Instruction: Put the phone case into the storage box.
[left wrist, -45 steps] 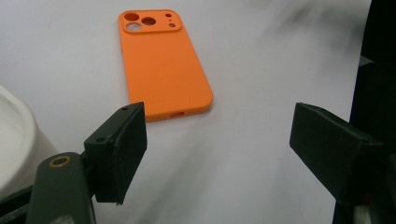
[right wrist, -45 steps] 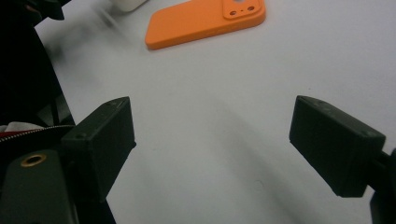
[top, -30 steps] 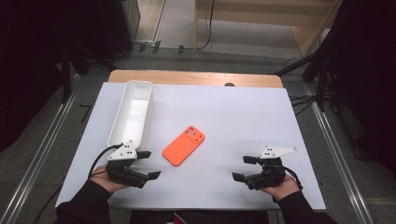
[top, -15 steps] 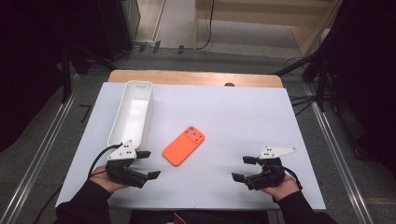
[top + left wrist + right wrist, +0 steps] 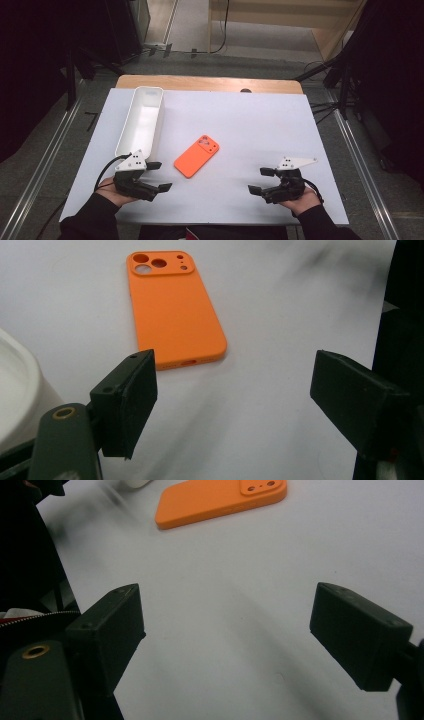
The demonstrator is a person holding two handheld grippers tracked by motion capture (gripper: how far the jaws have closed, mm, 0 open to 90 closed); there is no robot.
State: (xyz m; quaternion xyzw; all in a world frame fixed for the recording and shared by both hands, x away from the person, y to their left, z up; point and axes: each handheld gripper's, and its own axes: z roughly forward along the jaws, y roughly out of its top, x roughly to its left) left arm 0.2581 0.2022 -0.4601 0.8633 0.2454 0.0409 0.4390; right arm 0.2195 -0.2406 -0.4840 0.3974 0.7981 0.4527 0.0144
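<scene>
An orange phone case lies camera-holes up on the white table sheet, between the two hands and nearer the left one. My left gripper rests low at the front left, jaws wide apart and empty, just left of the case. In the left gripper view the case lies ahead of the open jaws, beyond their tips. My right gripper sits at the front right, open and empty, well apart from the case. The right gripper view shows the case far ahead of its jaws.
A long white tray stands at the left of the sheet, just behind my left gripper, and its rounded corner shows in the left gripper view. The wooden table edge runs along the back. Black stands flank the table.
</scene>
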